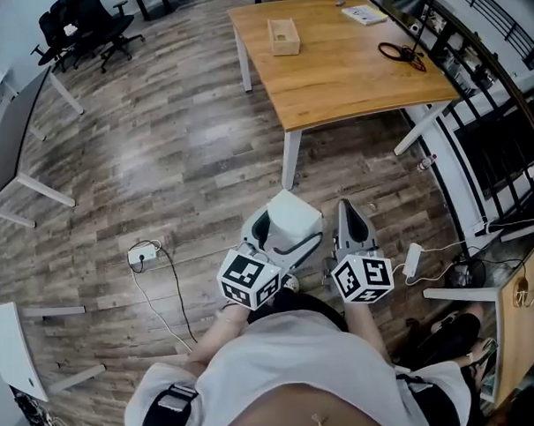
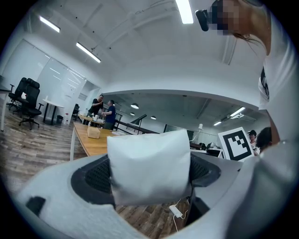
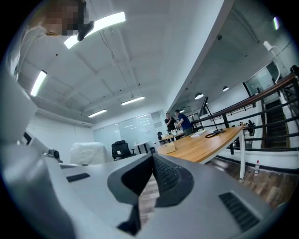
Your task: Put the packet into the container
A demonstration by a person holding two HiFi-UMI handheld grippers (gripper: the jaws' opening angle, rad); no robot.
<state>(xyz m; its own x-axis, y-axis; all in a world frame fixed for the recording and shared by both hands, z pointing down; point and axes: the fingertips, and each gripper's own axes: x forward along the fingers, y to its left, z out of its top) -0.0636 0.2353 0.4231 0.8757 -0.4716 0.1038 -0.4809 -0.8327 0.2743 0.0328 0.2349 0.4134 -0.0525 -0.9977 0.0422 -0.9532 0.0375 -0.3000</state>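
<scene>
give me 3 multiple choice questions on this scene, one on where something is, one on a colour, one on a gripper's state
1. Where is the container?
A. on the floor
B. on the wooden table
C. on an office chair

2. What colour is the packet?
A. white
B. red
C. black

3. How do the jaws of the right gripper stand?
A. wide apart
B. shut on the packet
C. together, with nothing between them

Answers:
1 B: the head view shows it standing on the tabletop.
2 A: it shows plain white in the left gripper view.
3 C: the right gripper view shows them meeting at the tips, with nothing held.
</scene>
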